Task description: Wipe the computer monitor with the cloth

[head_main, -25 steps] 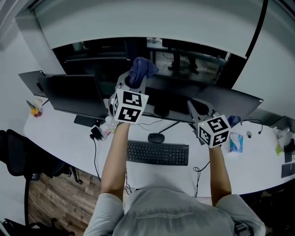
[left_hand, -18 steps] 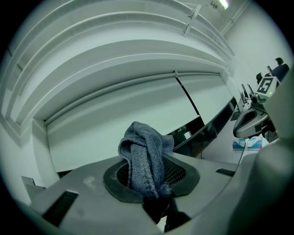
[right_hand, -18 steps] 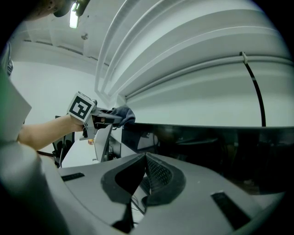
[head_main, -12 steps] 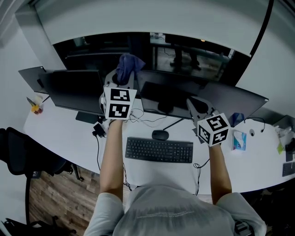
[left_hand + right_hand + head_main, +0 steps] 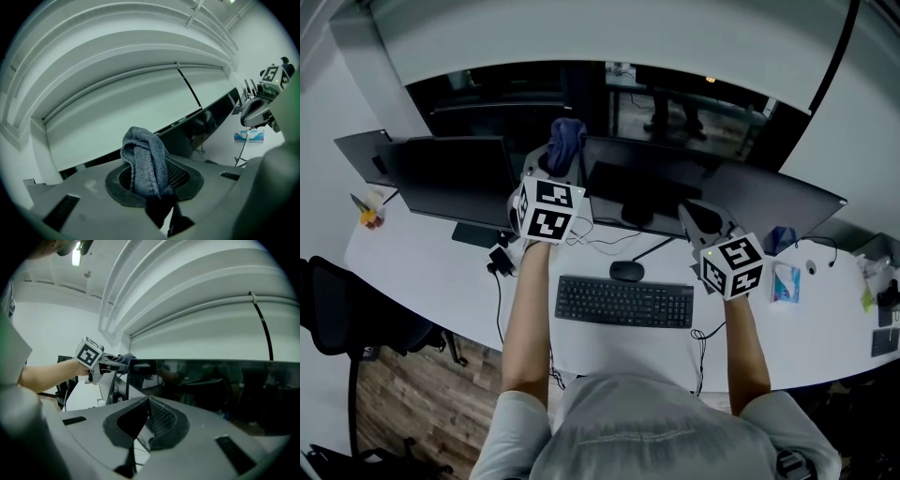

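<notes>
The left gripper (image 5: pixel 560 161) has slid the cloth (image 5: pixel 567 134) from near the middle of the monitor (image 5: pixel 675 192) top edge over to its left corner, then back a tiny bit. So I think the wiping is going along the top, and most of the dark screen still needs a rub. Its fingers are pinched tight on the cloth, which is blue, soft and fuzzy, bunched in a lump. The monitor is flat, black and shiny, at the back of the smooth white desk (image 5: pixel 422 253). The right gripper (image 5: pixel 694 214) has its fingers pressed together with nothing in them, near the front of the screen
</notes>
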`<action>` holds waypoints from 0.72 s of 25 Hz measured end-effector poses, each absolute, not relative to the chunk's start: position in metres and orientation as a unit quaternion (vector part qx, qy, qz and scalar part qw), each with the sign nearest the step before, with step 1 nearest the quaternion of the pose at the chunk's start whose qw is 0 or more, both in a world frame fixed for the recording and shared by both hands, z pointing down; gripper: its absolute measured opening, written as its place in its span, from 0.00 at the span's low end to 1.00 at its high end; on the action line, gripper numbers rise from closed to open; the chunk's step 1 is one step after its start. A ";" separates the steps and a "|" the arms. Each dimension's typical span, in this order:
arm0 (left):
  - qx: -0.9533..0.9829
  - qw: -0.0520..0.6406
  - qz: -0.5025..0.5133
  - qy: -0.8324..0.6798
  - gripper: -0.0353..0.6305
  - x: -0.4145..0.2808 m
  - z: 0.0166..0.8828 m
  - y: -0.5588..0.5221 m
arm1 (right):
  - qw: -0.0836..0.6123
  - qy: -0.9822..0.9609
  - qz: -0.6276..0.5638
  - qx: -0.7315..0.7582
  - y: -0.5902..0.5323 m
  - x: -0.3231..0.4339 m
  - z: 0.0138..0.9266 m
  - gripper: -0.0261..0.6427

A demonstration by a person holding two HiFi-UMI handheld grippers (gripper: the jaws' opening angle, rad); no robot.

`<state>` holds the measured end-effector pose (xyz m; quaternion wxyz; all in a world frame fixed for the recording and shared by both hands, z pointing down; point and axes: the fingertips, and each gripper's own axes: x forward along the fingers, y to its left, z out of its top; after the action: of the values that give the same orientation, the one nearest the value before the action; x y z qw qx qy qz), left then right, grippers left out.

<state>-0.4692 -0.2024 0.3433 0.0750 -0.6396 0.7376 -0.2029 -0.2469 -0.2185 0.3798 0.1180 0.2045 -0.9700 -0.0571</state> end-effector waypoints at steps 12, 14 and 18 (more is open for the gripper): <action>-0.661 0.015 -0.172 0.730 0.19 -0.464 0.390 -0.204 | 0.140 -0.970 -0.051 0.194 -0.217 -0.255 0.397 0.06; -0.668 -0.003 -0.161 0.727 0.19 -0.462 0.399 -0.204 | 0.144 -0.969 -0.051 0.192 -0.217 -0.255 0.402 0.06; -0.670 -0.031 -0.155 0.726 0.19 -0.463 0.424 -0.206 | 0.155 -0.968 -0.049 0.191 -0.220 -0.257 0.412 0.06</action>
<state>-0.4630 -0.2063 0.4237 -0.0312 -0.6697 0.7256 -0.1550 -0.2566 -0.2201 0.4118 0.1555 0.1912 -0.9679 -0.0487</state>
